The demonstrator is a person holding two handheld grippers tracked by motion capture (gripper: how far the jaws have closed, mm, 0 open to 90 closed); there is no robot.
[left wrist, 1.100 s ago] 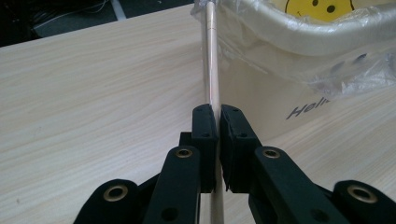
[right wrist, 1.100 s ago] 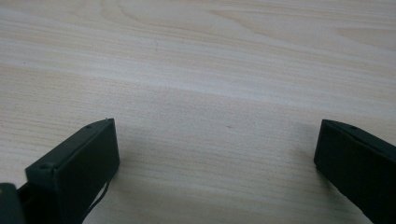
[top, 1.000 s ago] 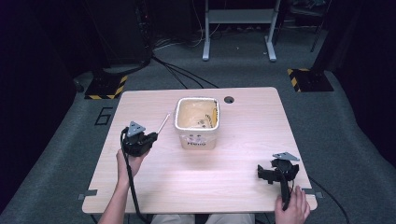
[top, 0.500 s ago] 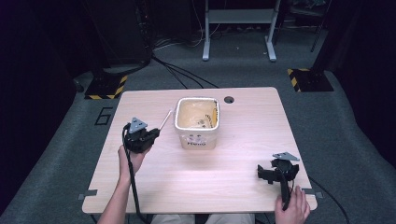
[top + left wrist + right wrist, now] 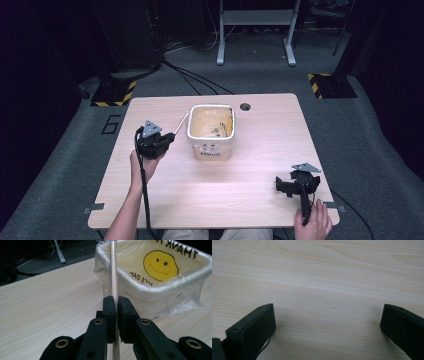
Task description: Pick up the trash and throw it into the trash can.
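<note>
rod (image 5: 114,270), thin, smooth, pale metal, clamped between left gripper (image 5: 116,302) jaws, tip reaching the square plastic-lined bin (image 5: 175,293) just ahead. right gripper (image 5: 327,320) spread wide over bare woodgrain table (image 5: 317,272).

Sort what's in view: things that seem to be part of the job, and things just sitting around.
Likely part of the job:
- thin stick, clamped in the left gripper
- lined bin, near the stick's tip

Just around:
- right gripper, open, over bare table
- cable hole
- cables on the floor
</note>
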